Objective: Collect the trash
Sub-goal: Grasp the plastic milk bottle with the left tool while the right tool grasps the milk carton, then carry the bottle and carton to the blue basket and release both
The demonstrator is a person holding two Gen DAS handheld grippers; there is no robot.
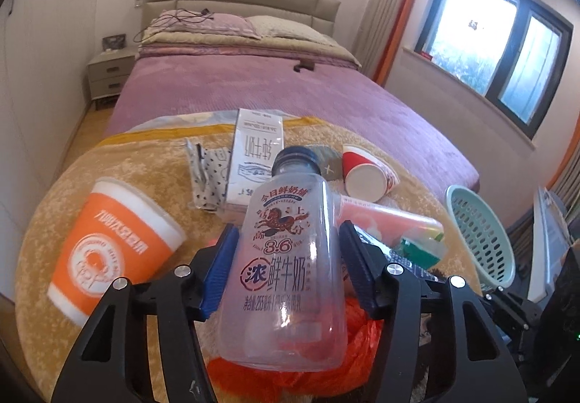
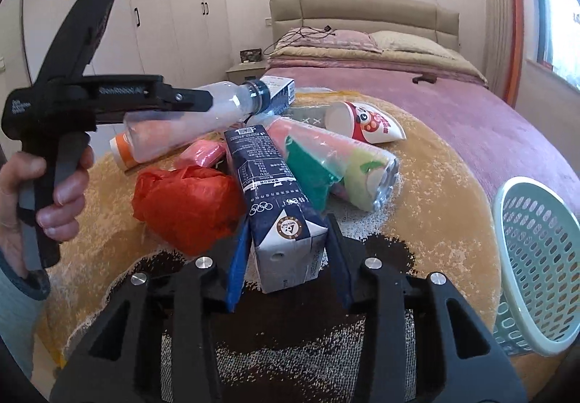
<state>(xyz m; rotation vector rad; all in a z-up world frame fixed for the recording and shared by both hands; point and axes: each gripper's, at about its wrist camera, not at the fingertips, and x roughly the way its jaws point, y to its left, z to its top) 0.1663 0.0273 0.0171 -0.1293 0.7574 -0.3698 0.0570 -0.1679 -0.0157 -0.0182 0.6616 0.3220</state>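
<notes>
We've got the left gripper [image 1: 286, 258] clamped on the empty milk bottle [image 1: 286, 258] and the right gripper [image 2: 288, 250] squeezing the navy milk carton [image 2: 279, 207] (both presumably headed for the mint basket [image 2: 536, 258]).

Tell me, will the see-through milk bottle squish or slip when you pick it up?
The clear milk bottle looks empty, so it is probably light. Its thin plastic may dent a little between the left hand-held gripper pads. Its round, smooth sides could slip or roll if let go on the blanket.
</notes>
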